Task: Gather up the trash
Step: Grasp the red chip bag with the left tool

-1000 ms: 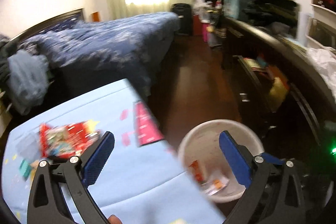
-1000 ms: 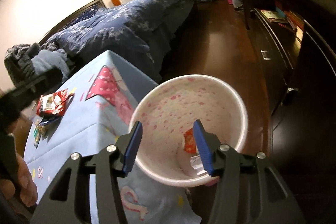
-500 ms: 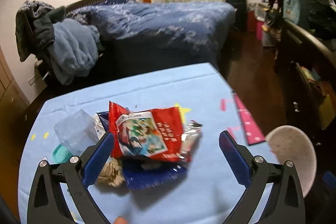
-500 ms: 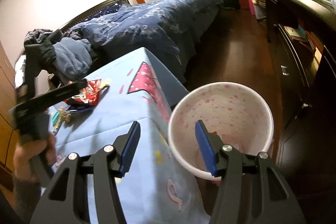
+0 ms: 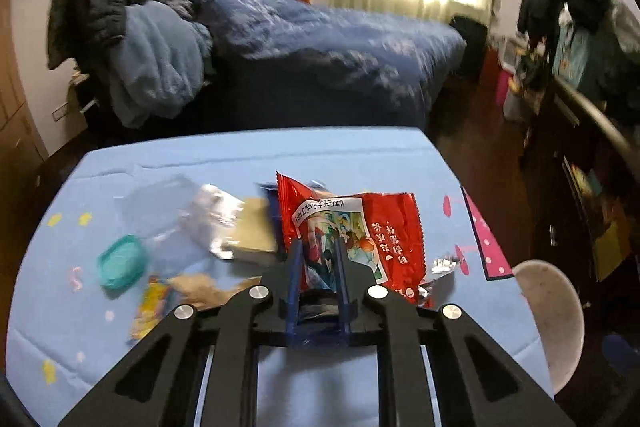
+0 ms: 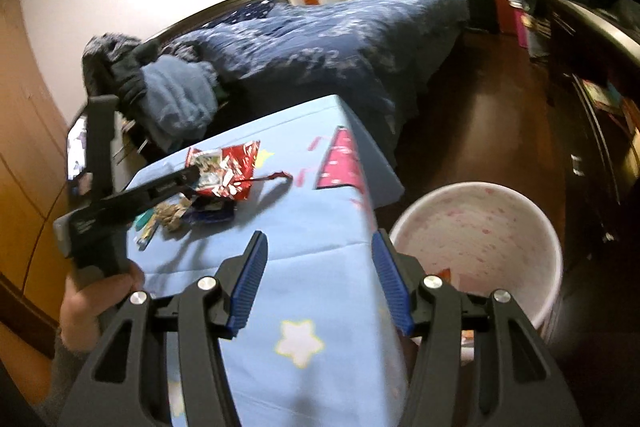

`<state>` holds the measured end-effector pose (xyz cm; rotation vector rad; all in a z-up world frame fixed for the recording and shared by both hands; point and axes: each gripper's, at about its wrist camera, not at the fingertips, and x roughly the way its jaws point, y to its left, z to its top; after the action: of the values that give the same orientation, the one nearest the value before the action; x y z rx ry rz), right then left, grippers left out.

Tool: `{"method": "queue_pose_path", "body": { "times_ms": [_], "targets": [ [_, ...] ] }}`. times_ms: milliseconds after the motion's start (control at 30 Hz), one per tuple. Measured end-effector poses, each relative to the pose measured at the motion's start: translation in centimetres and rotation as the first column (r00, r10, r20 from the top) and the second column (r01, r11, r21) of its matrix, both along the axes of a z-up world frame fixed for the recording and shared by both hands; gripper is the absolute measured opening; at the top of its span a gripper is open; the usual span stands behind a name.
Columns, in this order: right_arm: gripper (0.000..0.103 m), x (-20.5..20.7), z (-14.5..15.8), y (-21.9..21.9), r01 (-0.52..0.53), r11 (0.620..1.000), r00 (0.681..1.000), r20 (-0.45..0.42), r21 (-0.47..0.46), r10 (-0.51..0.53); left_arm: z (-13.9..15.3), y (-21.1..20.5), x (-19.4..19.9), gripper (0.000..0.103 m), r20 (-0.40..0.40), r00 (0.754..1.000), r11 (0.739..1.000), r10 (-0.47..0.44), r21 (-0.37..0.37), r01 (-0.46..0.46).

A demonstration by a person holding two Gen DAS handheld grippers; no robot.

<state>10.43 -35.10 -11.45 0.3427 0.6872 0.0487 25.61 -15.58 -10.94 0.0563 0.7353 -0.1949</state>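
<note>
While the table [image 5: 360,155] under its pale blue cloth carries the whole litter pile, the white bin [image 6: 476,235] stands on the floor just beside the table's right edge, well apart from that pile. The right gripper [image 6: 320,283] hovers over the near end of the table, jaws half open and empty. The left gripper [image 5: 318,267] has just been closing and now pinches the near lower edge of the red snack wrapper [image 5: 360,227], which stands up from the heap, its crinkled top away from the claw.

Risks, as judged: the hold sits on a thin foil margin, so a quick swing toward the bin could let the wrapper slide free. A silver wrapper scrap [image 5: 440,267] lies touching the red one's right corner and a dark blue packet [image 6: 212,215] lies beneath it; either may drag off the table. The teal lid [image 5: 120,265] and crumpled brown paper [image 5: 200,287] lie to the left, apart from the grip.
</note>
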Motion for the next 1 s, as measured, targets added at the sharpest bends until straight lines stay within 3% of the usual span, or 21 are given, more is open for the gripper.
{"method": "queue_pose_path", "body": {
  "times_ms": [100, 333, 500, 600, 633, 667, 700, 733, 767, 900, 1000],
  "targets": [
    [0.055, 1.1, 0.5, 1.8, -0.043, 0.999, 0.999, 0.002, -0.011, 0.043, 1.5, 2.8, -1.4, 0.016, 0.023, 1.000, 0.998, 0.019, -0.063, -0.017],
    [0.055, 5.3, 0.5, 7.4, -0.156, 0.983, 0.987, -0.041, -0.101, 0.153, 3.0, 8.6, -4.2, 0.016, 0.068, 0.990, 0.990, 0.121, -0.084, -0.115],
    [0.055, 8.5, -0.6, 11.4, -0.214, 0.948, 0.975, -0.108, -0.236, 0.193, 2.7, 11.7, -5.1, 0.016, 0.050, 0.985, 0.983, 0.167, -0.086, -0.163],
    [0.055, 8.8, -0.4, 11.7, -0.212, 0.951, 0.976, -0.102, -0.226, 0.194, 1.6, 12.2, -5.0, 0.016, 0.000, 0.991, 0.987, 0.136, -0.090, -0.136],
    [0.055, 8.7, -0.3, 11.7, -0.209, 0.953, 0.977, -0.097, -0.219, 0.191, 1.2, 12.2, -4.9, 0.026, -0.011, 0.992, 0.989, 0.123, -0.086, -0.123],
    [0.055, 8.5, -0.1, 11.6, -0.201, 0.956, 0.978, -0.093, -0.213, 0.185, 0.6, 11.9, -4.5, 0.049, -0.031, 0.994, 0.991, 0.102, -0.085, -0.104],
    [0.055, 8.4, 0.1, 11.4, -0.195, 0.959, 0.980, -0.088, -0.206, 0.180, 0.0, 11.8, -4.2, 0.061, -0.044, 0.995, 0.992, 0.085, -0.092, -0.089],
    [0.055, 8.2, 0.2, 11.3, -0.192, 0.961, 0.980, -0.085, -0.200, 0.178, -0.3, 11.6, -4.1, 0.085, -0.044, 0.996, 0.992, 0.076, -0.102, -0.080],
    [0.055, 8.0, 0.2, 11.1, -0.190, 0.963, 0.981, -0.085, -0.194, 0.176, -0.6, 11.6, -3.8, 0.097, -0.043, 0.996, 0.990, 0.073, -0.118, -0.077],
    [0.055, 7.2, 0.4, 10.6, -0.188, 0.965, 0.981, -0.082, -0.182, 0.175, -1.1, 11.7, -2.7, 0.099, -0.052, 0.997, 0.980, 0.058, -0.187, -0.066],
    [0.055, 6.8, 0.8, 10.4, -0.191, 0.968, 0.981, -0.068, -0.164, 0.182, -1.9, 10.4, -1.0, 0.099, -0.097, 0.995, 0.988, 0.007, -0.154, -0.022]
  ]
}}
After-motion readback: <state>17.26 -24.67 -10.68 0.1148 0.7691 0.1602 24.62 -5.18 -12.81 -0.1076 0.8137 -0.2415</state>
